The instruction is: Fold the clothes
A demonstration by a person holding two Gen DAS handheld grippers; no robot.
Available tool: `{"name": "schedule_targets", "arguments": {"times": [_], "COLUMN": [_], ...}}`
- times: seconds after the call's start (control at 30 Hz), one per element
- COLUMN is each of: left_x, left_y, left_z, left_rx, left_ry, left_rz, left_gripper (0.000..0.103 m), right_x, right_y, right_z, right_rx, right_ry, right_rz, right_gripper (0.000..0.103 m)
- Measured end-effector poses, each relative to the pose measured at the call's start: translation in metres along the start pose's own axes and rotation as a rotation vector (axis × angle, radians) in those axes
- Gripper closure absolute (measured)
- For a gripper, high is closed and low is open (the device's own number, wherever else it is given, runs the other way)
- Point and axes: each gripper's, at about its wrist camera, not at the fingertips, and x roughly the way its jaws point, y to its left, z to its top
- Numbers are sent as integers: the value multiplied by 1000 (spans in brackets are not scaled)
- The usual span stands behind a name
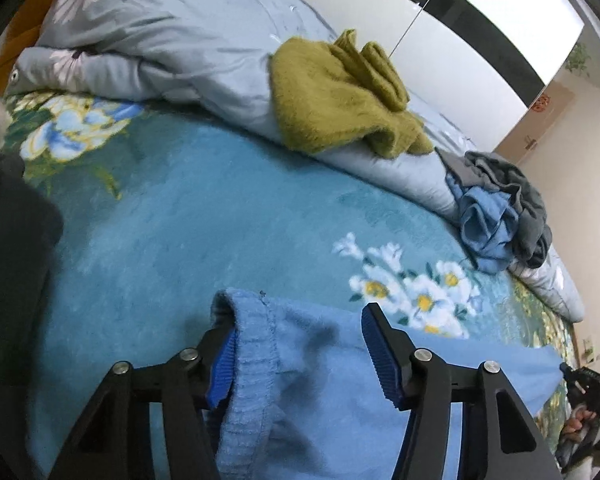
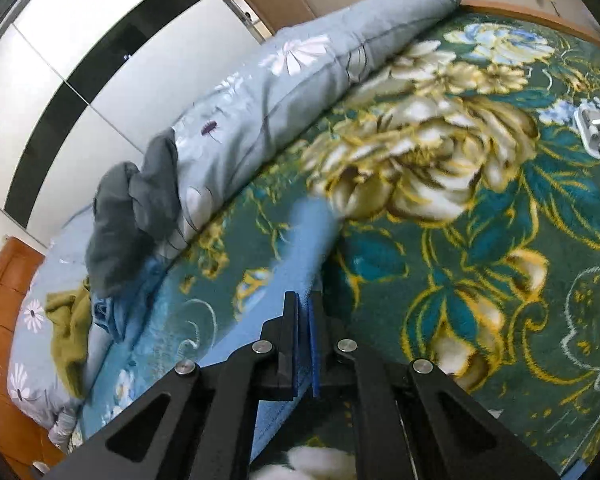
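Jaws, L gripper [image 1: 300, 354]: spread wide, nothing clamped; ribbed hem of light-blue garment [image 1: 320, 392] lies between the pads, left pad touching or just beside the hem edge. Jaws, R gripper [image 2: 303, 344]: nearly closed, a thin fold of the same blue cloth [image 2: 312, 240] pinched between pads, as judged from the narrow gap.

Item 1, light-blue garment, qty 1. Location: spread on teal floral blanket [image 1: 188, 216], near edge, stretched between both grippers. Handling (judged): soft, fleecy knit, light, limp; no stiffness, will sag and drape when lifted. Not fragile, not slippery; pads should bite well. Best hold pts: ribbed hem/cuff band, thicker and less prone to stretch than body cloth; corners to be taken as a pair so the fold stays square.

Item 2, olive-green fuzzy garment [image 1: 340, 96], qty 1. Heaped on rolled quilt [image 1: 172, 52]. Bulkier, prob. heavier.

Item 3, grey garment [image 1: 516, 196], qty 1, crumpled at quilt edge.

Item 4, second blue garment [image 1: 486, 228], qty 1, bunched beside grey one.

Total clothes visible: 4. Quilt: 1. Grippers: 2.
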Motion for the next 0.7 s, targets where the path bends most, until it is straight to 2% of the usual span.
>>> {"name": "schedule_targets", "arguments": {"times": [0.1,0.2,0.33,0.43,0.57,0.6,0.67,0.7], "left_x": [-7,2,28,33,25,22,9,2], "left_y": [-6,1,20,25,29,30,30,30], "left_z": [10,19,19,16,16,16,11,7], "left_rx": [17,-26,-122,-93,-86,-87,-79,-71], "left_ry": [-51,-56,41,67,98,110,114,111], "left_rz": [-39,-53,-35,43,54,52,54,51], "left_gripper": [42,42,42,40,39,39,39,39], "right_x": [-7,-12,8,22,17,13,1,-6], "right_y": [7,16,11,5,2,2,3,3], "right_z": [5,10,5,0,2,2,2,1], "right_rx": [-12,-36,-43,-41,-43,-49,-59,-63], "right_ry": [-40,-74,-21,21,43,39,21,14], "right_rz": [43,64,-8,-53,-41,-43,-38,-32], "right_gripper": [99,99,99,97,97,94,77,66]}}
